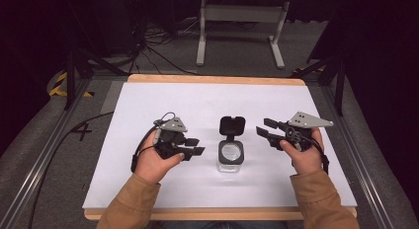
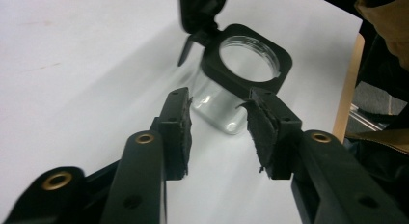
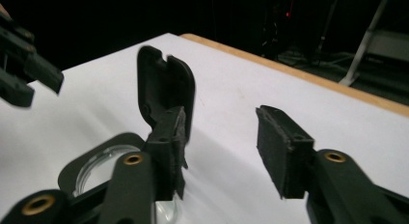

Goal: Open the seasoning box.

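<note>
A person's left gripper point(image 1: 193, 146) hangs just left of a clear jar point(image 1: 230, 157) at the middle of the white counter point(image 1: 148, 105), its jaws parted about halfway and holding nothing; in the left gripper view the glass body point(image 2: 217, 110) sits just beyond the two pads, near but apart from them; the jar's black square collar rings an open mouth, and its hinged lid point(image 1: 231, 126) stands upright behind it on the far side; the right gripper point(image 1: 267, 132) hovers just right of that lid, jaws wide and empty, and in the right gripper view one jaw overlaps the lid point(image 3: 166, 89) so closely that contact cannot be ruled in or out. The likeliest mishap, judging from this layout, is a knock: a jaw swung inward from either side could tip the light jar or skid it across the smooth sheet, and a nudge to the raised lid could snap it down or drag the jar backward. Open room is generous: bare sheet lies to the left, right and far side of the jar, with the wooden edge point(image 1: 212, 79) well apart; the near edge, by the sleeves point(image 1: 316, 197), is closer.
</note>
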Tool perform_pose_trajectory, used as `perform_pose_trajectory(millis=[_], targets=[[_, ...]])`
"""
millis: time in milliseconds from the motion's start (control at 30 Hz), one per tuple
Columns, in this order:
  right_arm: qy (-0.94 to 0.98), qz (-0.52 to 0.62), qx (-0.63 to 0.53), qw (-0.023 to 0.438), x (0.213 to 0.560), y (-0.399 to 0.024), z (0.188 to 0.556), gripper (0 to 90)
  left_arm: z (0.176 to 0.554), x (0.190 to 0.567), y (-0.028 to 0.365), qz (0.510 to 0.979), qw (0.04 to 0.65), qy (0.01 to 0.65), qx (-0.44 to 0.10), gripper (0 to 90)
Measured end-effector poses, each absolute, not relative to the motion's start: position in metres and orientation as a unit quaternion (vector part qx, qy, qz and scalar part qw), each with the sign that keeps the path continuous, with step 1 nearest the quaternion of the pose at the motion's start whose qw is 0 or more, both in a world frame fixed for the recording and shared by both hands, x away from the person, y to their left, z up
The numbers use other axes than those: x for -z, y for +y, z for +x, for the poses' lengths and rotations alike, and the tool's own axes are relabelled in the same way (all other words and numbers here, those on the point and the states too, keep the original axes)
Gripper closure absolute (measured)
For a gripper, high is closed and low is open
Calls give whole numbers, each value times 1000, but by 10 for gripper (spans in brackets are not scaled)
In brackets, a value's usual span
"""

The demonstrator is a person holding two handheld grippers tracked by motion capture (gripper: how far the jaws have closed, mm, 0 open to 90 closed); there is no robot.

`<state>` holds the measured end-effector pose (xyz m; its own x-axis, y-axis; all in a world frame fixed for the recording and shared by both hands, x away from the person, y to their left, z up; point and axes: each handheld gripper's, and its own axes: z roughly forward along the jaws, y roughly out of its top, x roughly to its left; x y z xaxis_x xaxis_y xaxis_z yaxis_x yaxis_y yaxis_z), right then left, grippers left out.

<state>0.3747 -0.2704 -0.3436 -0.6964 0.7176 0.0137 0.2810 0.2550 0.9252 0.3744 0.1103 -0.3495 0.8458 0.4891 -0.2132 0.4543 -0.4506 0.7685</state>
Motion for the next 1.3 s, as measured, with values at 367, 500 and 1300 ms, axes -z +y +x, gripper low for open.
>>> perform_pose_trajectory(millis=[367, 500, 1300], targets=[[785, 372, -461, 182, 351, -313, 385, 418, 386, 357, 154, 840, 437, 313, -71, 464], [793, 399, -420, 187, 362, -325, 392, 408, 396, 371, 166, 845, 406, 340, -76, 423], [794, 466, -355, 166, 433, -354, 422, 378, 428, 443, 173, 847, 343, 400, -72, 329]])
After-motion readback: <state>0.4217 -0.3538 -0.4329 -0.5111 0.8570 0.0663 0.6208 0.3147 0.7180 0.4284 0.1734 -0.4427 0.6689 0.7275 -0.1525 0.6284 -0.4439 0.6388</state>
